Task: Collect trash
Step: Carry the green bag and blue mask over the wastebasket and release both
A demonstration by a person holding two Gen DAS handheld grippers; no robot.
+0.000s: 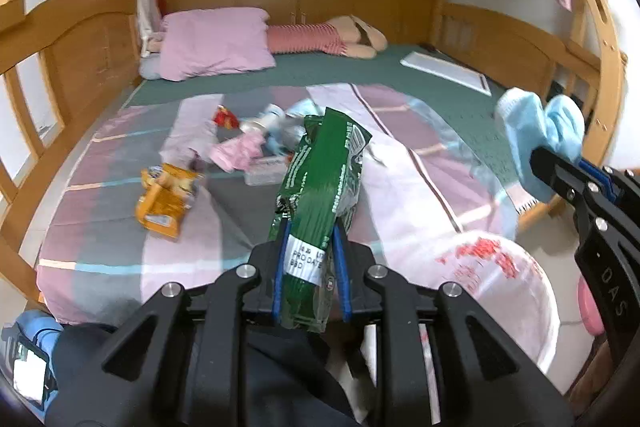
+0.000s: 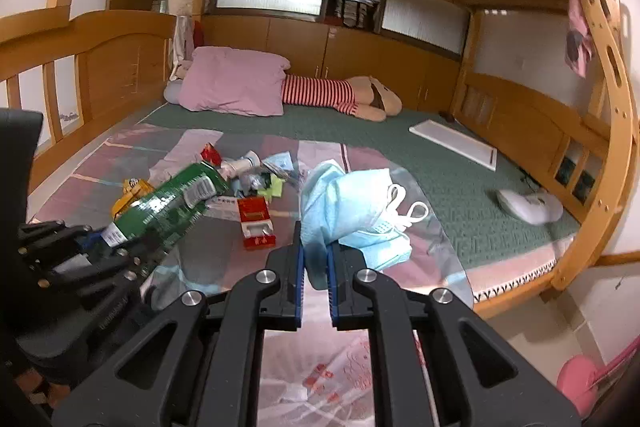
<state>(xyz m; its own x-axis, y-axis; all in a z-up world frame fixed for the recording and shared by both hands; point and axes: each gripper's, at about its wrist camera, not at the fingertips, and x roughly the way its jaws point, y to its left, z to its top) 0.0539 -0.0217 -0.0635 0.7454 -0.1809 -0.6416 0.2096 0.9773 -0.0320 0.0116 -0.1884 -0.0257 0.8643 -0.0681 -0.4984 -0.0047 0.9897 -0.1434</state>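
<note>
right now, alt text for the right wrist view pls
The right gripper is shut on blue face masks above a bed strewn with trash, including a red cigarette box. At left, the left gripper holds a green wrapper.

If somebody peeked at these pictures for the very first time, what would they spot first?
Probably the two black grippers, each pinching trash above the bed: the left gripper is shut on a green snack wrapper, the right gripper on a crumpled blue face mask. Next comes the heap of litter in the middle of the striped blanket, like the orange packet and the red box.
</note>
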